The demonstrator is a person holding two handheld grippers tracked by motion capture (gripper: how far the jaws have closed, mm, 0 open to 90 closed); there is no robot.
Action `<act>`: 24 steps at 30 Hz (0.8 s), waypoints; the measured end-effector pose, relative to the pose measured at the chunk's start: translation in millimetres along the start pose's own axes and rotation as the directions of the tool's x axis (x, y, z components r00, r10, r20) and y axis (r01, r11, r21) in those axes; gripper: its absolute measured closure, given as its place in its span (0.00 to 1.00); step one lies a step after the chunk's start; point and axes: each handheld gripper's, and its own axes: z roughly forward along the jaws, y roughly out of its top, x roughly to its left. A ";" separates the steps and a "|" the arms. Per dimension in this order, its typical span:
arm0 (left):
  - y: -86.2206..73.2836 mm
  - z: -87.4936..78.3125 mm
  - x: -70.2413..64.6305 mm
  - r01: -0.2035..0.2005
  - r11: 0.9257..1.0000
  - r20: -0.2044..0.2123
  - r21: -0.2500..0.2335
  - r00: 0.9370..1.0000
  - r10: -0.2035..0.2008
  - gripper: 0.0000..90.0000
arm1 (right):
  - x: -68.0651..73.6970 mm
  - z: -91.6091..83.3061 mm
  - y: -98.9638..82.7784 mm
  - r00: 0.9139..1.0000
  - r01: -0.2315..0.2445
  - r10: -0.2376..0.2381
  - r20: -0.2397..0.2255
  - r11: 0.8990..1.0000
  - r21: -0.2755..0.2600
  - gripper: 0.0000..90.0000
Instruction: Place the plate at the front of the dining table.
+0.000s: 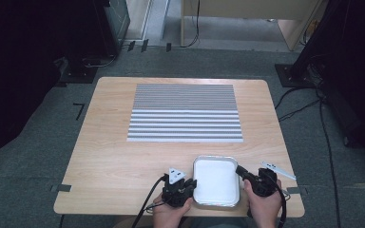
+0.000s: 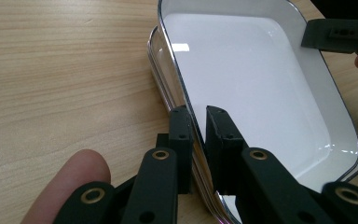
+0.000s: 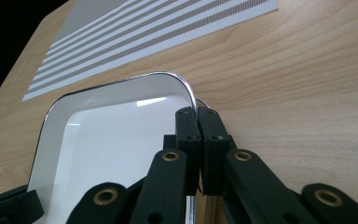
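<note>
A grey carpeted floor is seen around one wooden table. One striped mat is laid toward 12 o'clock of the table's middle. One white tray with a shiny rim is set at the near edge, about 6 o'clock. Two grippers are counted: the left gripper is clamped on the tray's rim at 9 o'clock, the right gripper at 3 o'clock, jaws pressed together. No writing is legible.
</note>
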 end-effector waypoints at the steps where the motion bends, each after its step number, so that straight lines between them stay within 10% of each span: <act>1: 0.0 0.0 0.0 0.000 1.000 0.000 0.000 1.000 0.000 0.92 | 0.7 -1.0 0.5 1.000 0.009 -0.009 0.001 1.000 -0.006 0.99; 24: 24.8 -6.2 16.6 0.034 0.999 0.090 0.040 0.995 -0.037 0.94 | 25.2 -5.5 23.7 0.990 0.133 -0.133 0.046 0.991 -0.004 1.00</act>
